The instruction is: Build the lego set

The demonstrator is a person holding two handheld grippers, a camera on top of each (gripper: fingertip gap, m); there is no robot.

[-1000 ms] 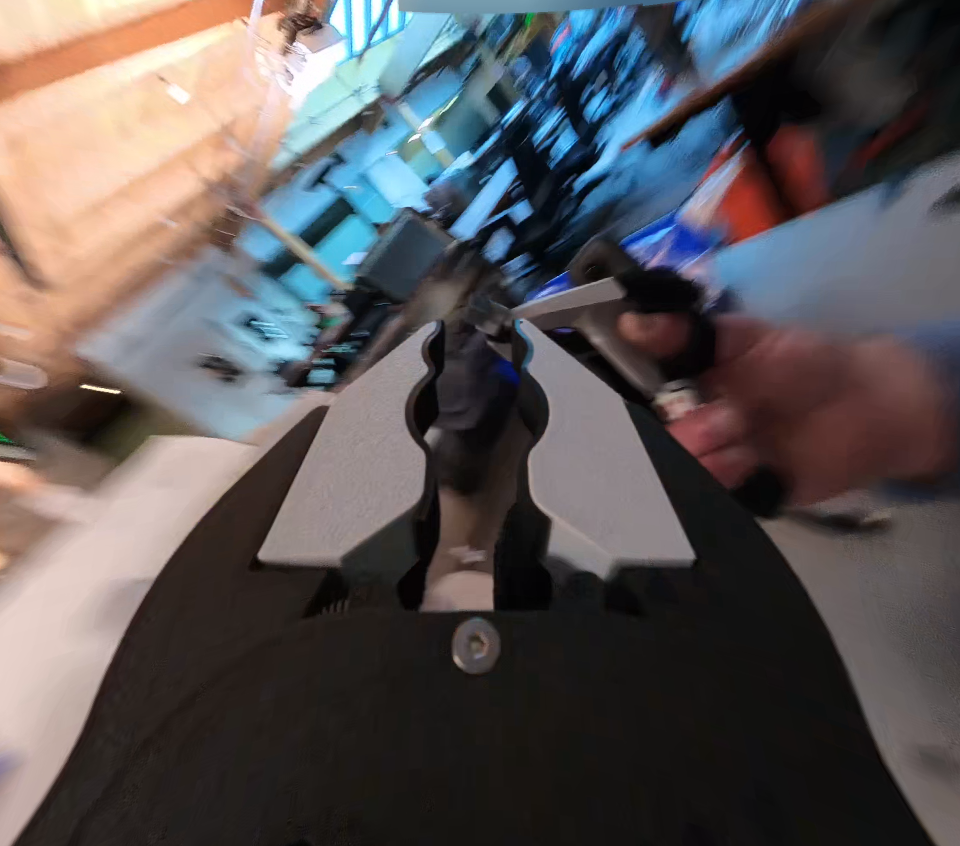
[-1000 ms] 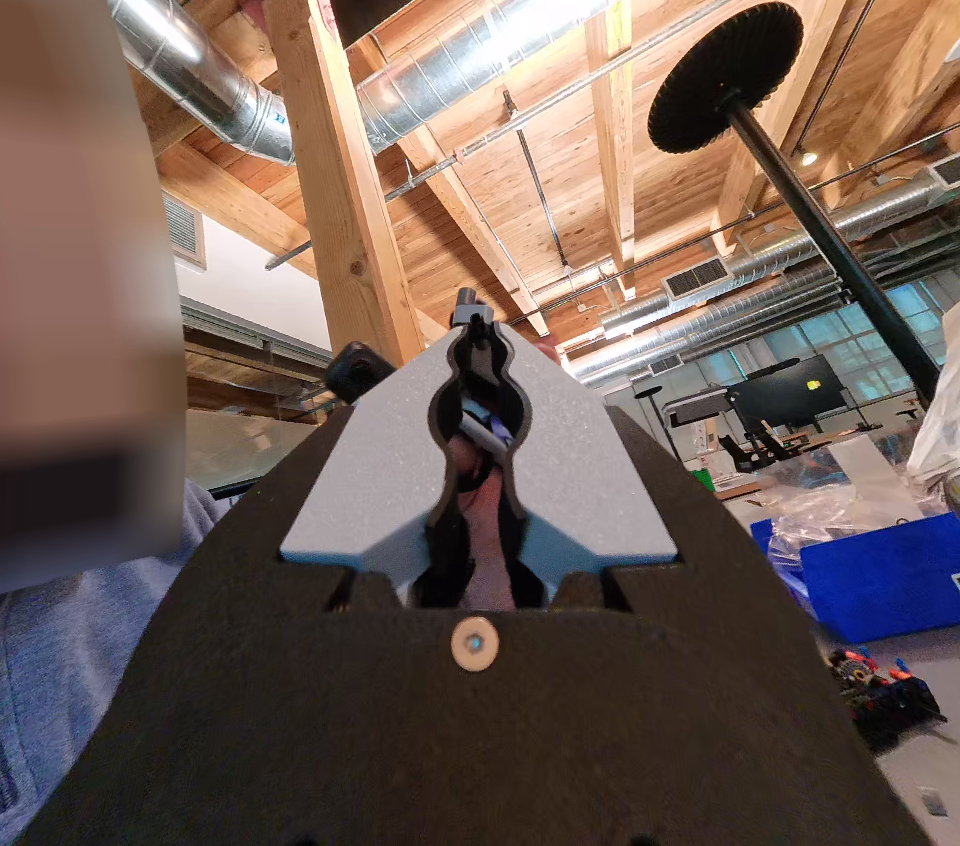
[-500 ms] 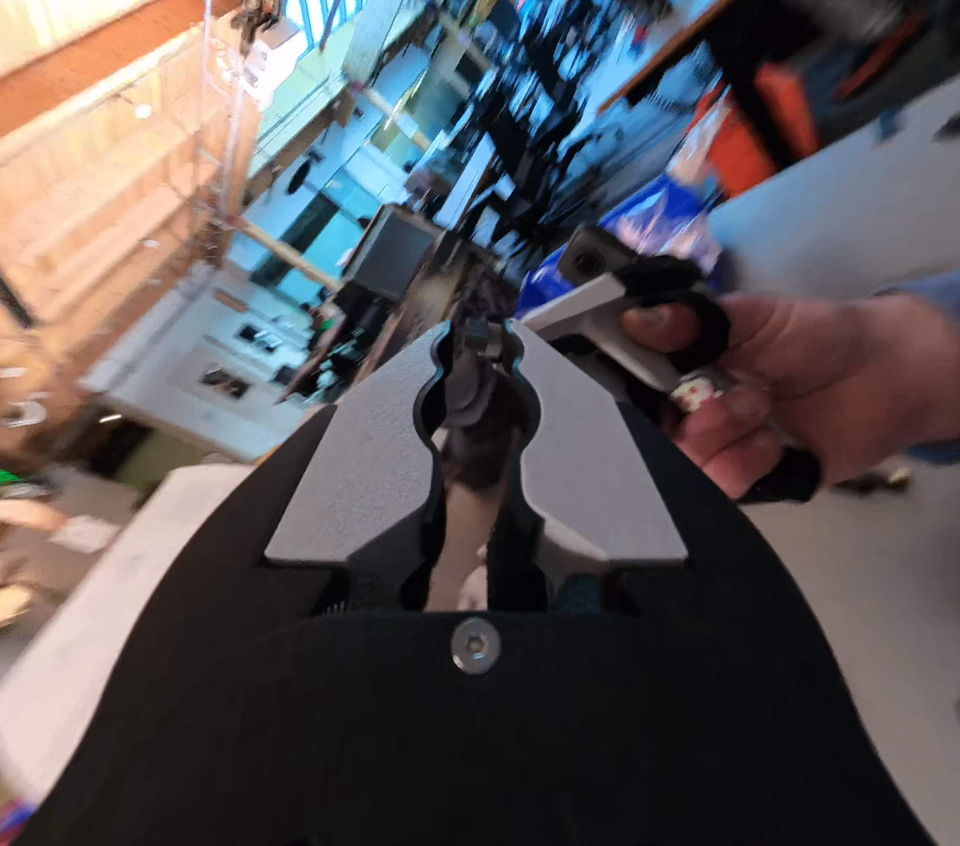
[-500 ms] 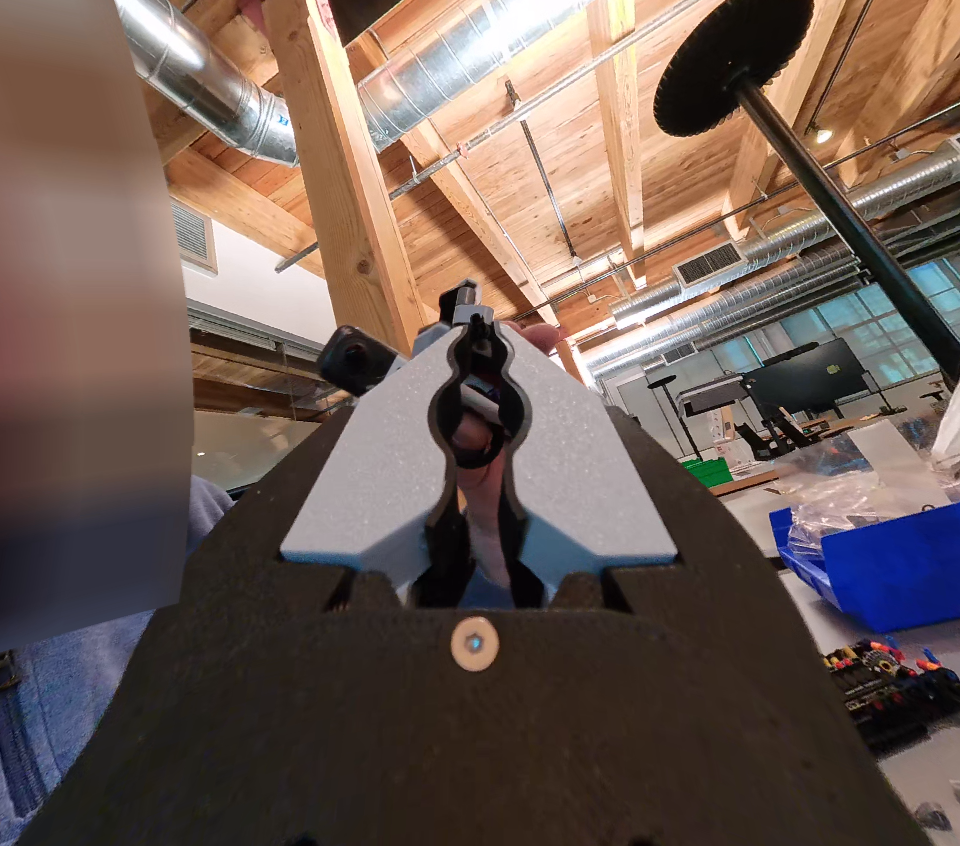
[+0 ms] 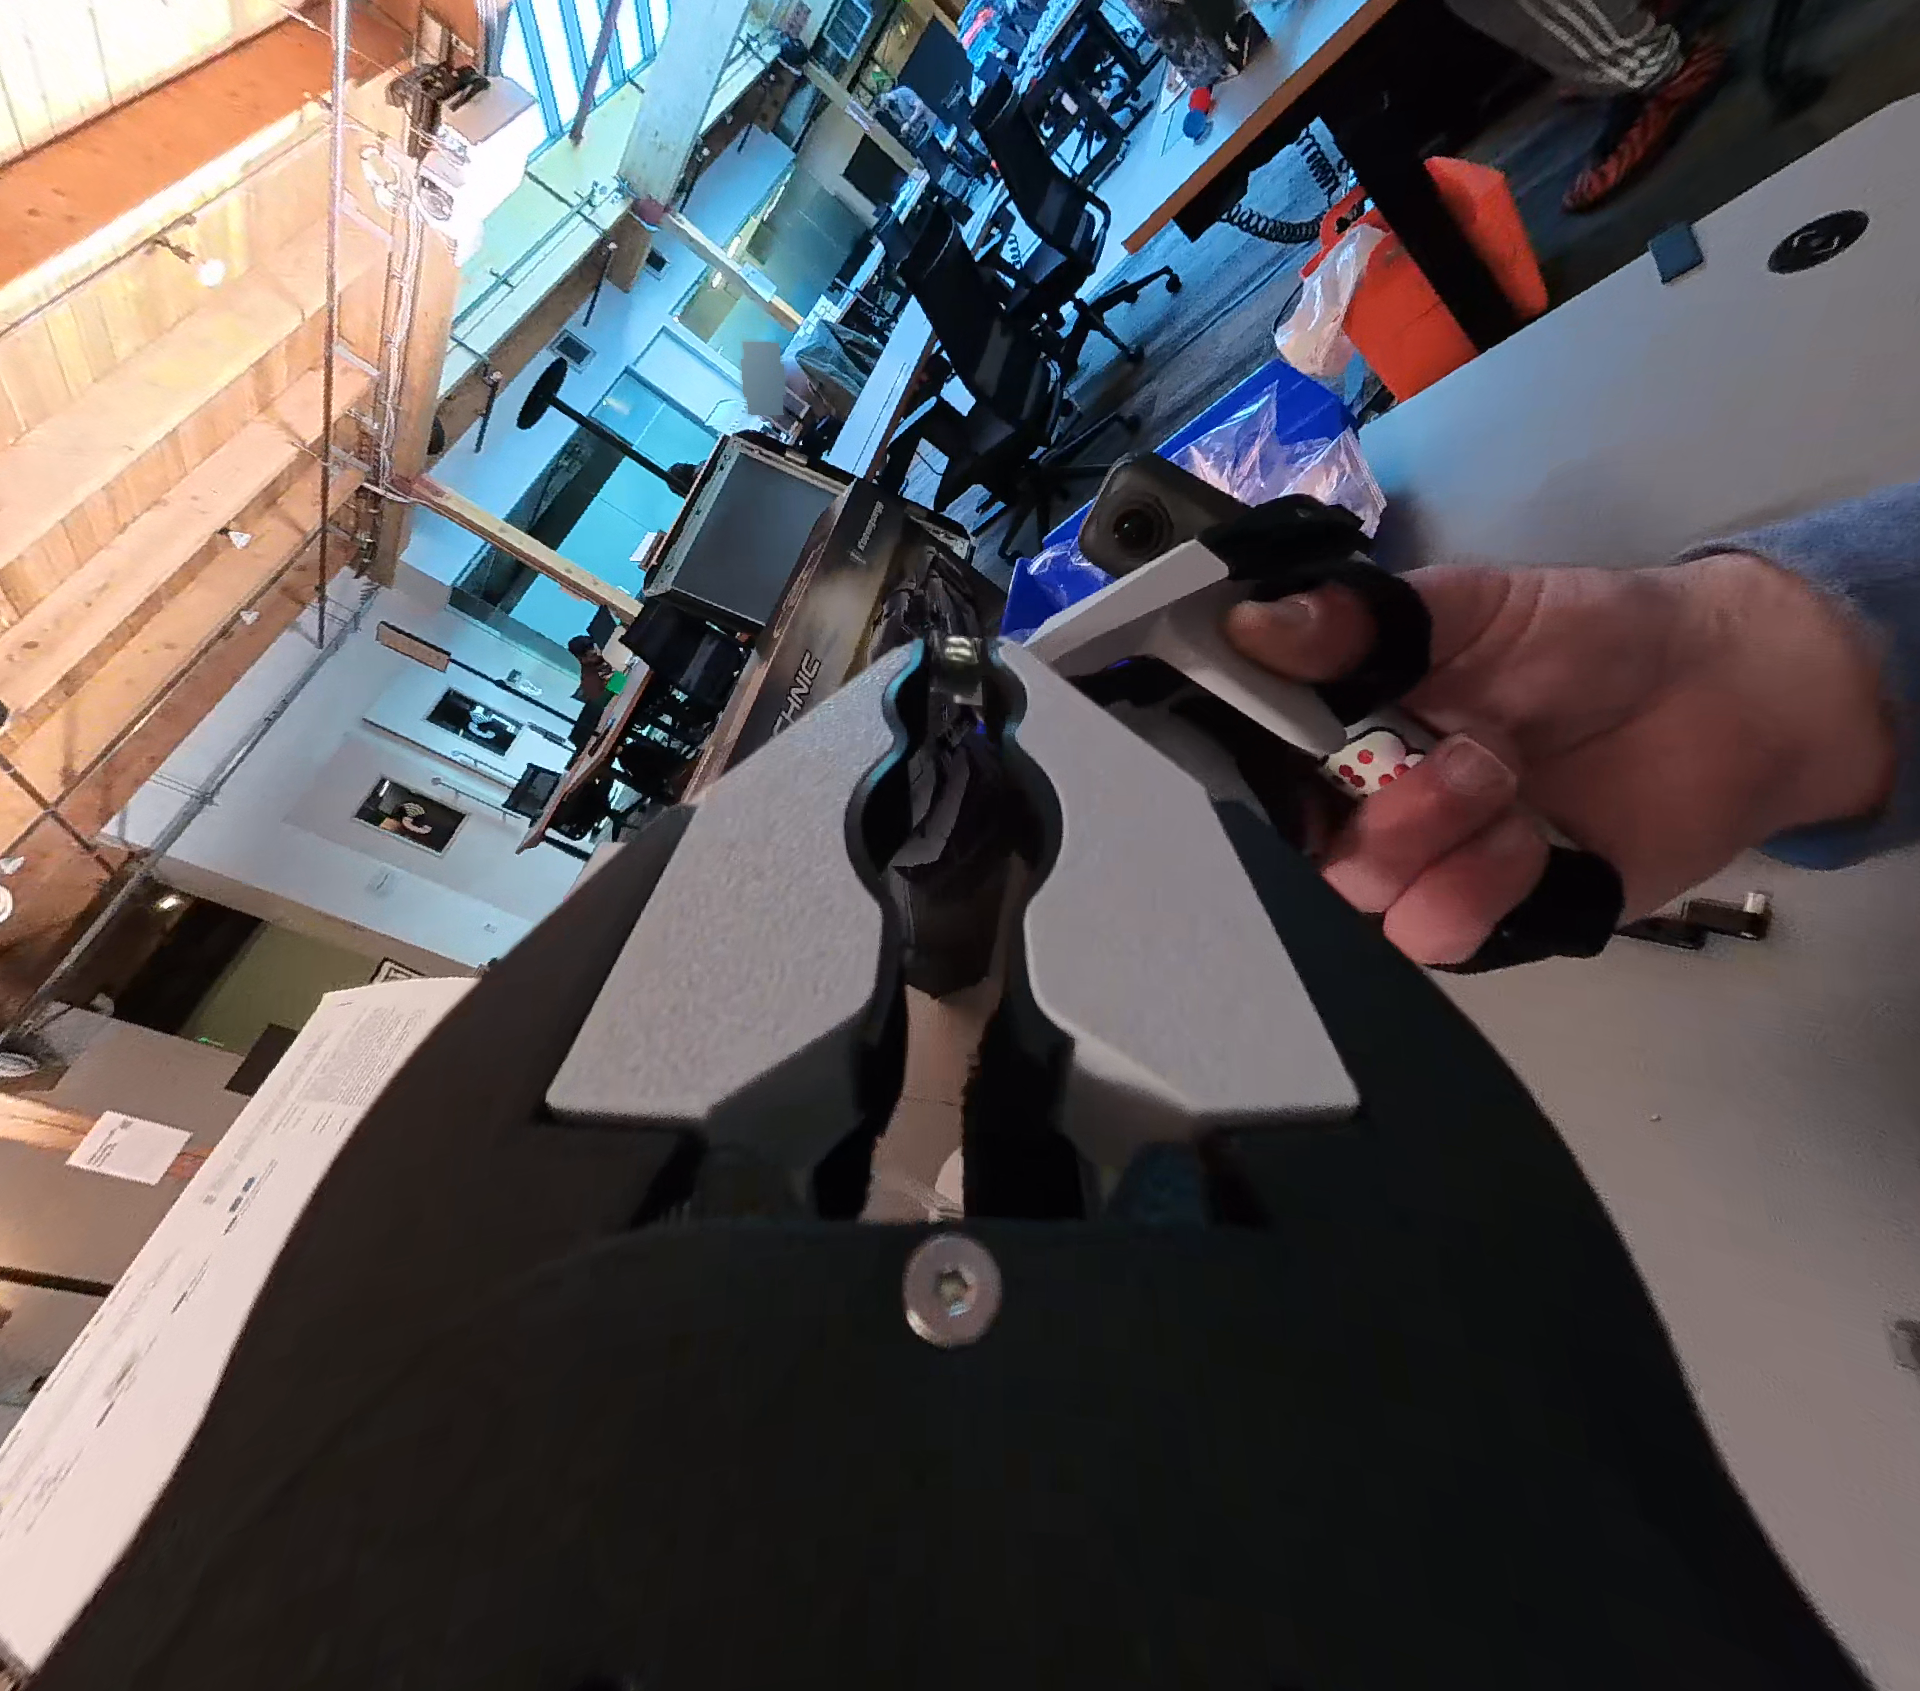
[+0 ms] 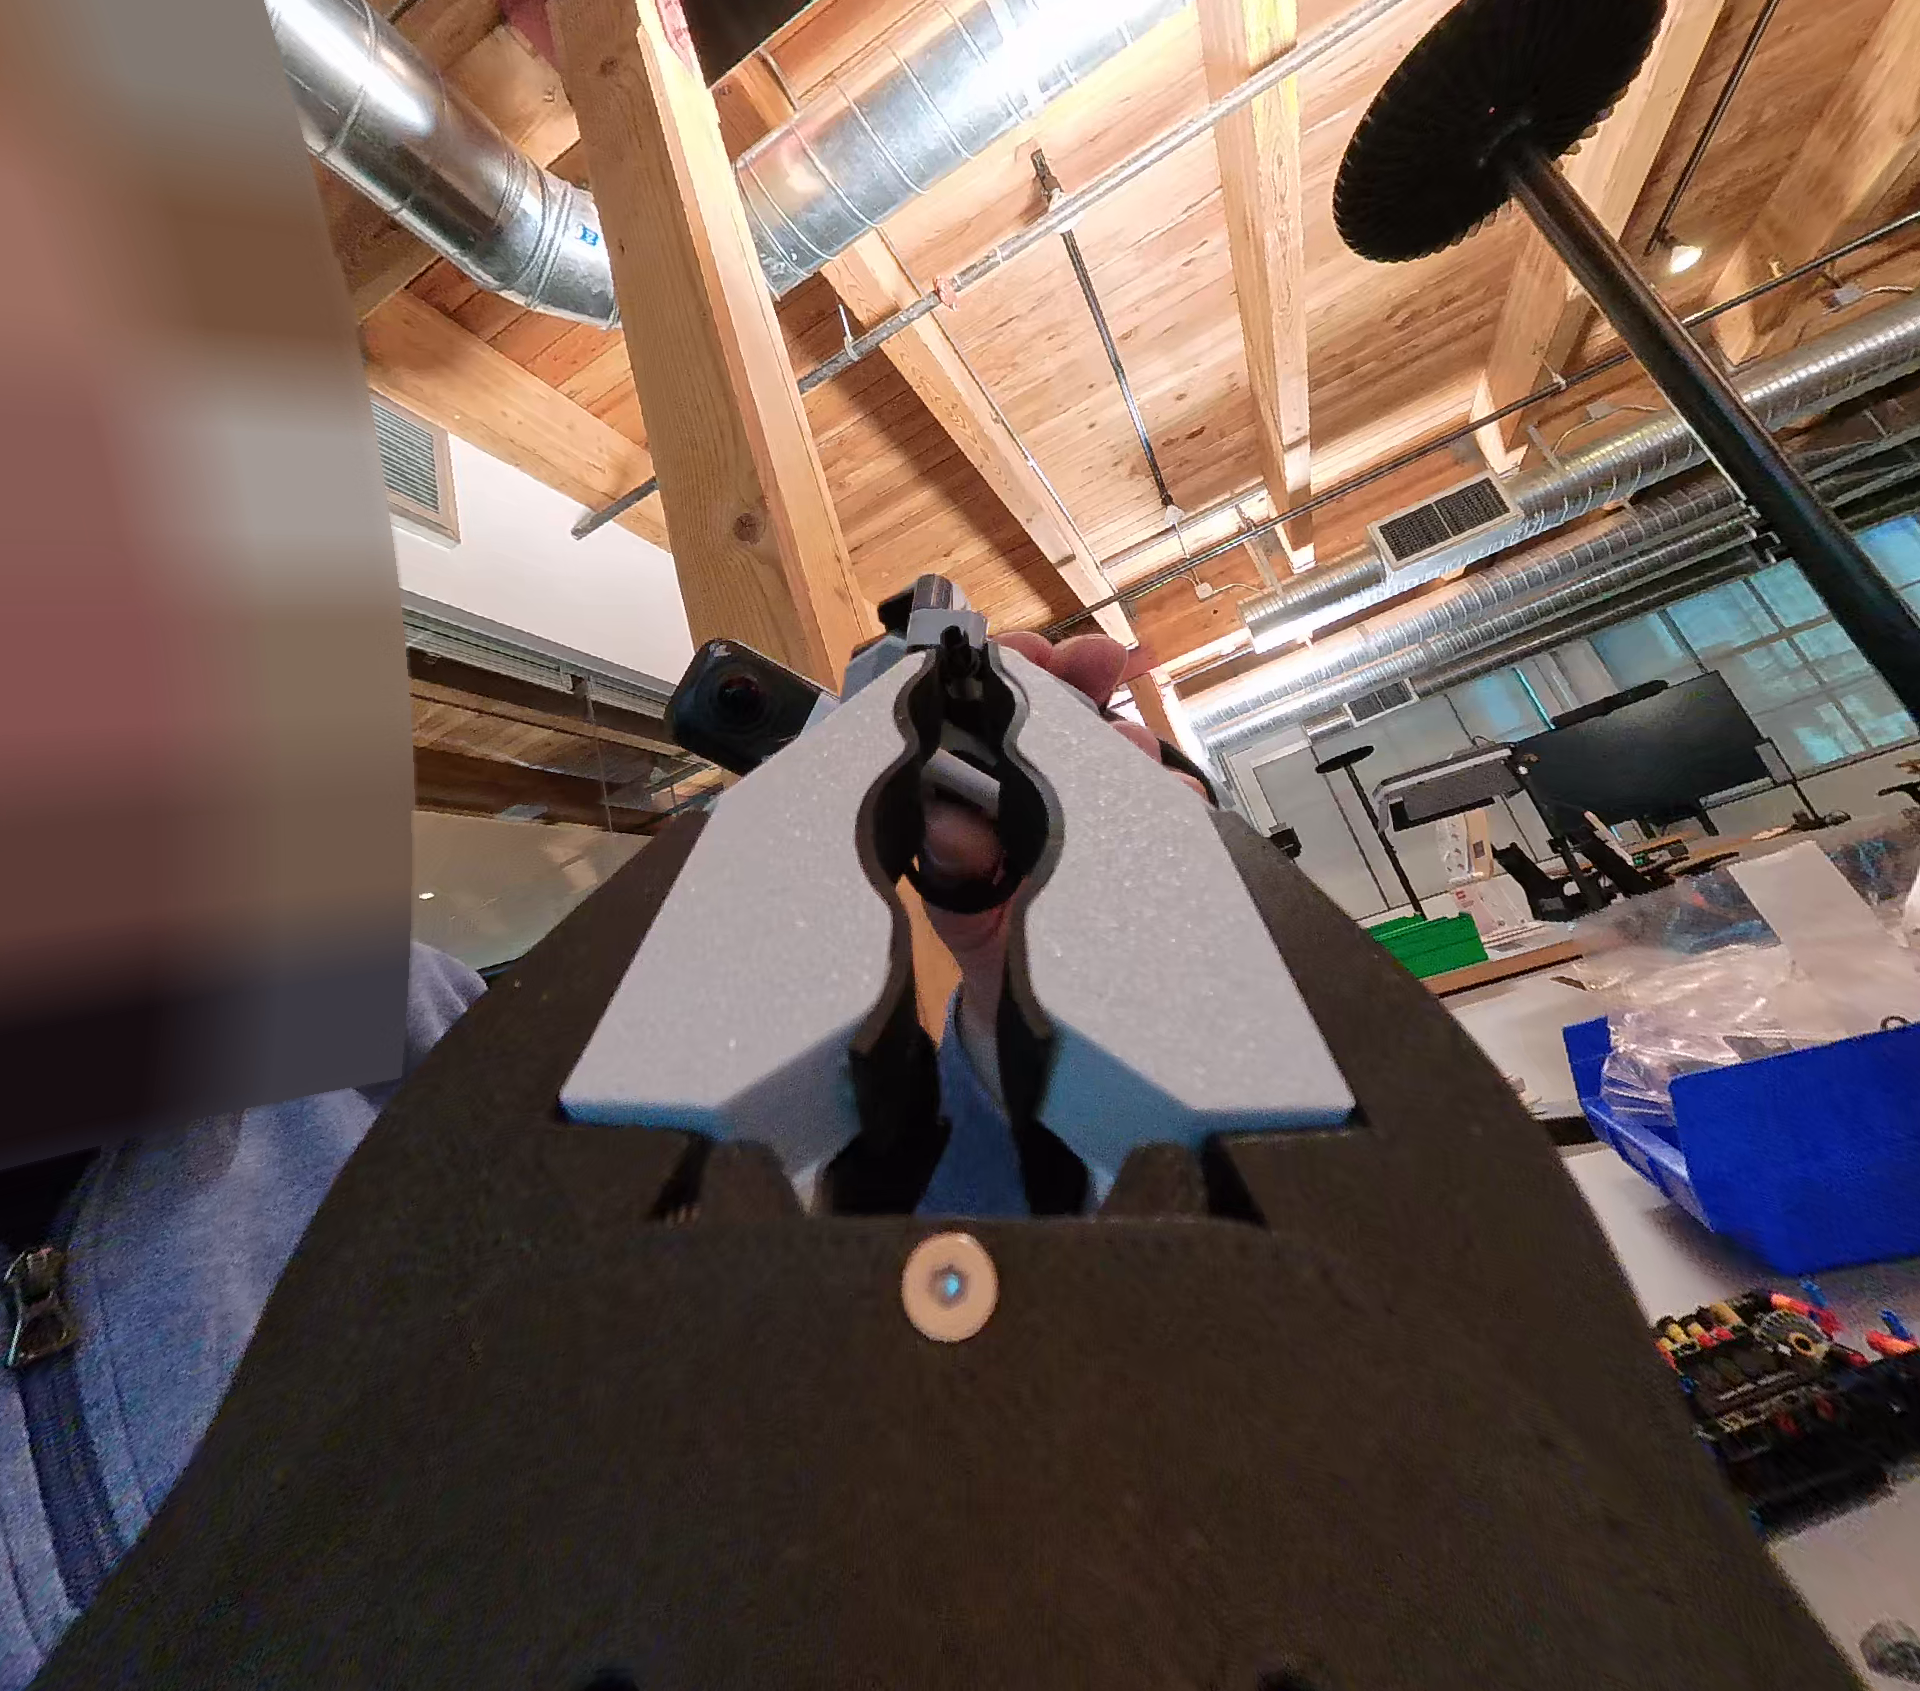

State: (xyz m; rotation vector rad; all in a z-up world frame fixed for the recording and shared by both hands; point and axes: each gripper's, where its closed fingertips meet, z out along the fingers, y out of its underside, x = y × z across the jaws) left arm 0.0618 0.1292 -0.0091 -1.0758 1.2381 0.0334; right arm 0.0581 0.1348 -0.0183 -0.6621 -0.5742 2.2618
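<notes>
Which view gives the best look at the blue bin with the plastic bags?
The right wrist view: the blue bin sits upright at the right edge, its wall and bags sharp. The left wrist view shows only part of it, tilted, behind the right tool.

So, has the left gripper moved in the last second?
Yes. The orange bin slid up-left in its view, so the left gripper turned right and down.

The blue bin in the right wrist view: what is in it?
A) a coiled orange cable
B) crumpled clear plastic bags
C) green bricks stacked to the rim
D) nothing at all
B: crumpled clear plastic bags bulge above the rim of the blue bin on the table at the right edge.
</notes>
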